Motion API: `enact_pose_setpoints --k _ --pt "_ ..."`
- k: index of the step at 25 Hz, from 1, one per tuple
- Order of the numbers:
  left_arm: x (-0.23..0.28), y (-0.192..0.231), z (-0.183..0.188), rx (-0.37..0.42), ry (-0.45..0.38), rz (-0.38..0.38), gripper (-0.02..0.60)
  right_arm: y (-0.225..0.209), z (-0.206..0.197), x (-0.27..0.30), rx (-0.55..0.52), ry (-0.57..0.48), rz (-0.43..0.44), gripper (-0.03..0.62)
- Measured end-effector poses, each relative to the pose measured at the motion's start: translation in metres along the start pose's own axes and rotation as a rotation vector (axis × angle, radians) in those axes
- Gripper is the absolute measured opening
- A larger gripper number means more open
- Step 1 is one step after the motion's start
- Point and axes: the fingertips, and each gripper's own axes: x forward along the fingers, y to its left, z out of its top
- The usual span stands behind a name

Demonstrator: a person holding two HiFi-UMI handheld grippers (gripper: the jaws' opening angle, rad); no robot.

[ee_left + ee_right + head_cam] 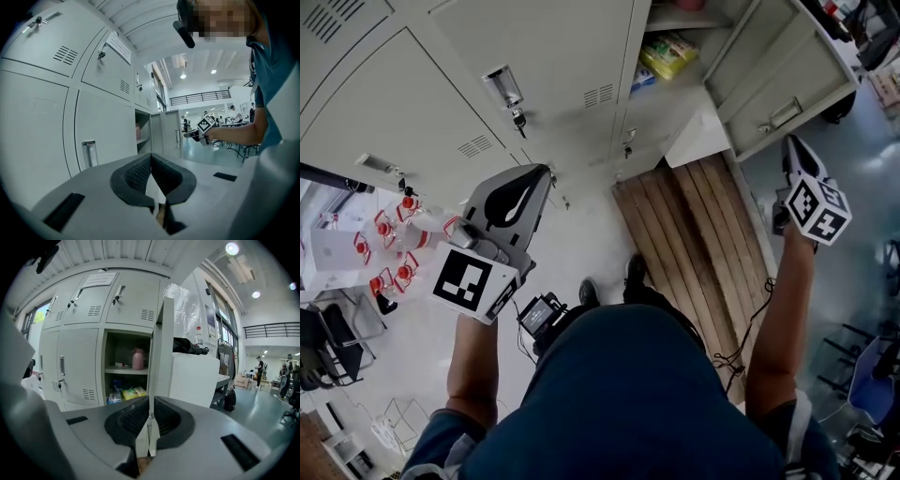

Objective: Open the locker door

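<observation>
The grey locker door (778, 66) stands swung open at the top right of the head view. My right gripper (789, 142) reaches to its free edge. In the right gripper view the door (158, 348) is seen edge-on, and that thin edge runs down between the pads of my right gripper (151, 401), which are shut on it. The open locker (129, 366) shows shelves with a pink bottle (138, 358) and yellow packets (668, 54). My left gripper (546, 173) hangs in front of the closed lockers, shut with nothing in it (151, 157).
Closed lockers (441, 94) fill the wall to the left, one with keys in its lock (518, 117). A wooden pallet (694, 234) lies on the floor below the open locker. A white cabinet (194, 376) stands right of the door. Red-and-white items (394, 244) sit far left.
</observation>
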Motion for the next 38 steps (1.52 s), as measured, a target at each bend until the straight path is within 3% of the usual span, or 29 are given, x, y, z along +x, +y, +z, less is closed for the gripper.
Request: enact_pose_setpoints --k 5,14,20,27,31,38 --pt "-0.006 -0.003 0.013 0.031 -0.022 -0.018 0.017 0.022 0.017 -0.033 0.029 -0.059 0.044 0.057" --pt "-0.011 -0.017 0.035 0.054 -0.061 -0.063 0.017 0.092 0.076 -0.106 0.037 -0.210 0.262 0.052" --pt "-0.018 -0.029 0.046 0.054 -0.081 -0.096 0.017 0.128 0.094 -0.146 0.038 -0.258 0.358 0.049" --pt "-0.027 -0.036 0.050 0.065 -0.083 -0.107 0.017 0.157 0.096 -0.179 0.025 -0.270 0.433 0.038" --pt "-0.031 -0.037 0.050 0.081 -0.080 -0.105 0.017 0.171 0.091 -0.190 -0.039 -0.262 0.442 0.035" --pt "-0.036 -0.041 0.049 0.087 -0.080 -0.112 0.017 0.174 0.082 -0.199 -0.036 -0.245 0.444 0.035"
